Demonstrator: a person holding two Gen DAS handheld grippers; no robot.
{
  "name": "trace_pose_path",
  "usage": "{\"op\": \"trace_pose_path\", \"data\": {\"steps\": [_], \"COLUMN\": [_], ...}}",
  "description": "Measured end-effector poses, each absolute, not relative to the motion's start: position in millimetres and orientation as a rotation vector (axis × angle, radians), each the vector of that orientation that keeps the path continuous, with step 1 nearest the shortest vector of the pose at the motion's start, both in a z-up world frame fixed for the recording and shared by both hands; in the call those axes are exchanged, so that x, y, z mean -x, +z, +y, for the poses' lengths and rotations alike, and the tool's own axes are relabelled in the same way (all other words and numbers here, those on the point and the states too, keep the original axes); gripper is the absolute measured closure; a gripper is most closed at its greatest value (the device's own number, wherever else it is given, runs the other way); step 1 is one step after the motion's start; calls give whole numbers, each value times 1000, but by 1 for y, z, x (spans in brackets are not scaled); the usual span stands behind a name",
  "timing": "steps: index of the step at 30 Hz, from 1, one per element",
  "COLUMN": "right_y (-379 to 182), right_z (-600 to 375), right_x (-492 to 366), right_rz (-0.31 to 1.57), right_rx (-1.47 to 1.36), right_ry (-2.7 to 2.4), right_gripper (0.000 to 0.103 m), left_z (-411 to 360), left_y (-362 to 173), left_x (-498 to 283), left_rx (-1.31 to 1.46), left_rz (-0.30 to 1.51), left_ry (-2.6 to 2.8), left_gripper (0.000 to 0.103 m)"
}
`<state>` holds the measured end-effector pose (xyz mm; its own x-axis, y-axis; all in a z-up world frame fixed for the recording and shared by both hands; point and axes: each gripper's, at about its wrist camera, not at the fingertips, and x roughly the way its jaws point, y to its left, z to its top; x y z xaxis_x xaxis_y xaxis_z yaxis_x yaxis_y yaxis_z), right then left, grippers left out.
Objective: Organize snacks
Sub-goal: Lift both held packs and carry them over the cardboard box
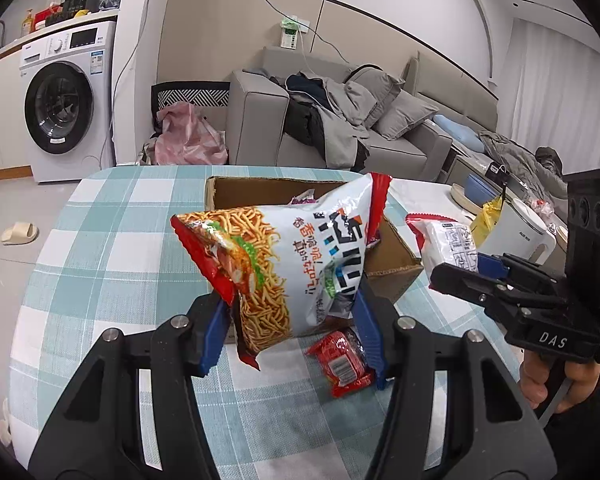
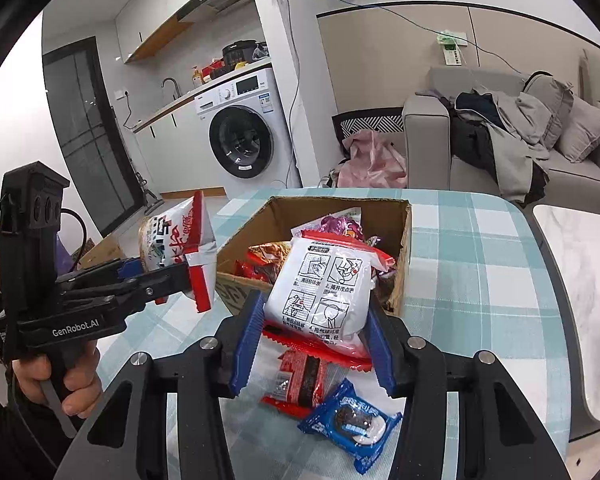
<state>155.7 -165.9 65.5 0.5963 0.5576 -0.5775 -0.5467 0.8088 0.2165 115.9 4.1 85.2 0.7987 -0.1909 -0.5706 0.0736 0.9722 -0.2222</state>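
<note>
My left gripper (image 1: 292, 332) is shut on a large noodle-snack bag (image 1: 284, 256), held above the table in front of the cardboard box (image 1: 396, 258); it also shows in the right wrist view (image 2: 180, 240). My right gripper (image 2: 312, 344) is shut on a white and red snack packet (image 2: 324, 292), held above the box's (image 2: 404, 248) near edge; the packet also shows in the left wrist view (image 1: 448, 244). A small red packet (image 1: 342, 362) lies on the table below the bag. A red packet (image 2: 300, 380) and a blue cookie packet (image 2: 354, 426) lie under my right gripper.
The box holds several snack packets (image 2: 332, 226). The table has a teal checked cloth (image 1: 112, 248). A white kettle (image 1: 520, 232) and bowls (image 1: 476, 194) stand at the right. A washing machine (image 1: 64, 96) and a grey sofa (image 1: 340, 120) stand beyond the table.
</note>
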Motion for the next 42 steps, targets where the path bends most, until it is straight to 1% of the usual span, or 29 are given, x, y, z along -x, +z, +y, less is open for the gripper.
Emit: {"op": "trace_pose_path", "data": {"steps": [18,27,42], "right_y": [74,65,40], "right_z": [-144,-135,-122], "right_x": [-194,-214,-236], "right_rz": [672,694,732], "right_rx": [-14,-26,14], "right_ry": [652,646,635], "right_gripper": [54,54,54], "left_z": [6,7,-1], "left_y": [100,88,50], "left_x": [-171,-205,-244], "left_rx": [173,159,112], "left_rz": [624,647,711], "left_ry": [-139,-120,-93], "left_gripper": [50,50,50]}}
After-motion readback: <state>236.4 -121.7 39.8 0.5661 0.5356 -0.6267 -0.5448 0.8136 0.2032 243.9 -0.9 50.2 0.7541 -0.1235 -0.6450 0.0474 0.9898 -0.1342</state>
